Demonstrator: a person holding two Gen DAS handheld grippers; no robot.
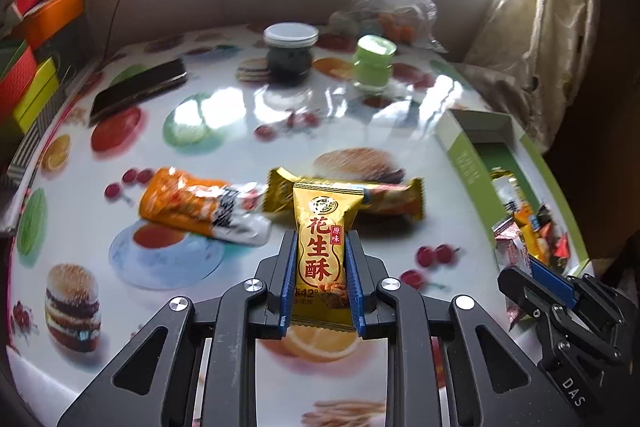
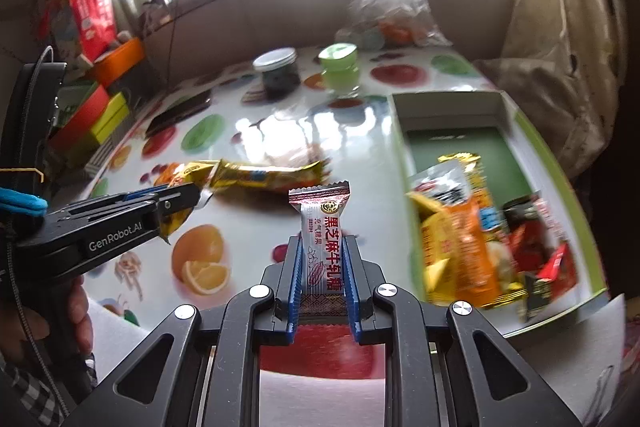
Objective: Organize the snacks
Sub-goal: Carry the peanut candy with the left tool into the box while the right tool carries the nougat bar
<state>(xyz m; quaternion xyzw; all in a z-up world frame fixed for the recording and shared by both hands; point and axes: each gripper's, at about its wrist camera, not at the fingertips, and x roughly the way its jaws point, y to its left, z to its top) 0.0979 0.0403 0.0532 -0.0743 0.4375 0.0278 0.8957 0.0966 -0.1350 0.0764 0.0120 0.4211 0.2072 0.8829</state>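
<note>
Snacks in two places: we see loose packets on the glossy fruit-and-burger-printed bench (image 1: 224,107), and a heap already inside the shallow green-rimmed cardboard box (image 2: 560,163) at the bench's right edge. The box's far half is bare green floor. Bench centre is open between the loose packets and the far jars: a dark glass jar with white lid (image 1: 290,53) and a green lidded jar (image 1: 374,61).

We note the left gripper (image 1: 320,247), tilted down, clamped on a gold peanut-crisp packet (image 1: 318,247) printed "花生酥", held upright above the bench. Beyond it lie a long gold wrapped bar (image 1: 384,195) and an orange crinkled packet (image 1: 188,203), near each other.

The right gripper (image 2: 322,247), also tilted down, is closed on a white-and-red candy packet (image 2: 322,239) reading "黑芝麻牛轧糖", just left of the box. The left gripper's side reads "GenRobot.AI"; the right's reads "DAS".
</note>
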